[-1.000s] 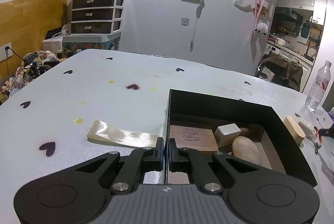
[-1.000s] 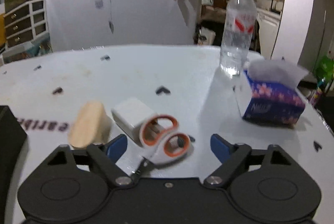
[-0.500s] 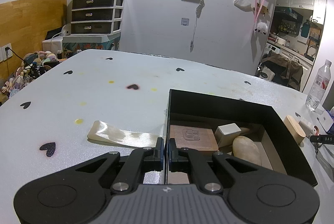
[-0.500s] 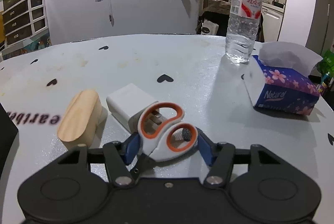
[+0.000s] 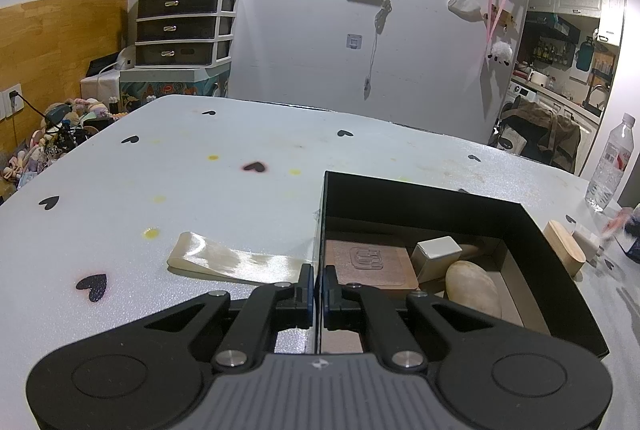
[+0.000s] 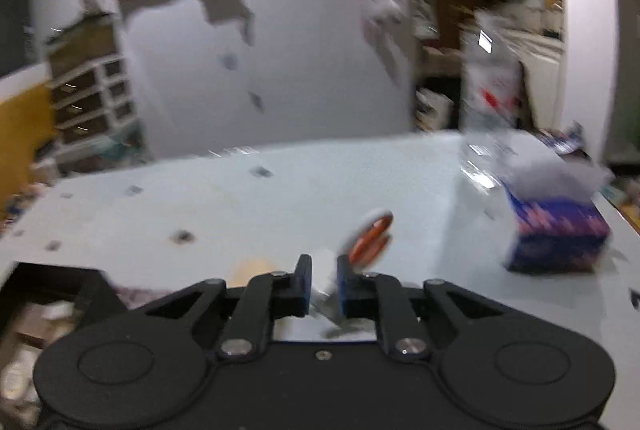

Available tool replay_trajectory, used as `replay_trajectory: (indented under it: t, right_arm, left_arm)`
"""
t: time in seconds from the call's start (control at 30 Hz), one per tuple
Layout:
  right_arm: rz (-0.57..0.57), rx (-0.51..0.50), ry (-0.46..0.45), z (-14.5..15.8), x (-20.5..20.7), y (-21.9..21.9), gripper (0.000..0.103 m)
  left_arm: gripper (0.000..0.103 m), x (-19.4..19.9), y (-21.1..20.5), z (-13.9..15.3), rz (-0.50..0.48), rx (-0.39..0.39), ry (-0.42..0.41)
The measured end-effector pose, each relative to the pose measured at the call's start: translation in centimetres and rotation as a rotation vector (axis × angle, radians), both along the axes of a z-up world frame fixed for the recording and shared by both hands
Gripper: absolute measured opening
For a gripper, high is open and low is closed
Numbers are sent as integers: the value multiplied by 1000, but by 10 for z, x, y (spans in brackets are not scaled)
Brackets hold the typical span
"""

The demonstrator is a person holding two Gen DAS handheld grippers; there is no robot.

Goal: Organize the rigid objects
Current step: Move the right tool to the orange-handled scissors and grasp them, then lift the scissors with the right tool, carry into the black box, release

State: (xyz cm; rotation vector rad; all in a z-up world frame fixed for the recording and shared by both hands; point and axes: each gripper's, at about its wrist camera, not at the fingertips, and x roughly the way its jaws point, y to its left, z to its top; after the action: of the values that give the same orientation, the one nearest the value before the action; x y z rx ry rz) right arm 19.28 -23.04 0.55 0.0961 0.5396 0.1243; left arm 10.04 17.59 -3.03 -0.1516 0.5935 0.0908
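Right jaws: the right gripper [image 6: 322,288] is closed on the scissors [image 6: 370,234], whose white-and-orange handles stick up past the fingertips; the view is blurred.
Left jaws: the left gripper [image 5: 318,288] is pinched on the near-left wall of the black box [image 5: 560,270], seemingly steadying it.
Box contents: a brown tile [image 5: 370,264], a white cube [image 5: 436,254] and a pale stone [image 5: 474,288] lie inside.
Outside the box: a wooden block [image 5: 564,248] and a white adapter [image 5: 586,242] sit on the table [image 5: 240,181] just beside the box's right wall; a ribbon strip [image 5: 240,262] lies to its left.
Step in hand: apparently carrying the scissors toward the box, whose corner shows at lower left of the right view.
Next move: bring the scissors over the open box, lower them clear of the wall, then release.
Farther out: a tissue pack [image 6: 556,234] stands at the right.
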Motion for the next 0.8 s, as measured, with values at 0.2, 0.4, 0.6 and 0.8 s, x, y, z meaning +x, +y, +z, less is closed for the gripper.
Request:
replay_trajectory:
  t: [0.2,0.4,0.6,0.8]
  right_arm:
    - [54,-23,-43,15,-1,24,22]
    - [-16,21,22,-4,19,9,56]
    - [6,-81,42,-25,47,24,70]
    - [104,-196,55,-39,79,42,84]
  left_arm:
    - [3,0,0,0,-1,0,0]
    - [4,0,2,0,-5,-3,-2]
    - [4,0,2,0,-4,-1,-1]
    - [4,0,2,0,-3,-1,1]
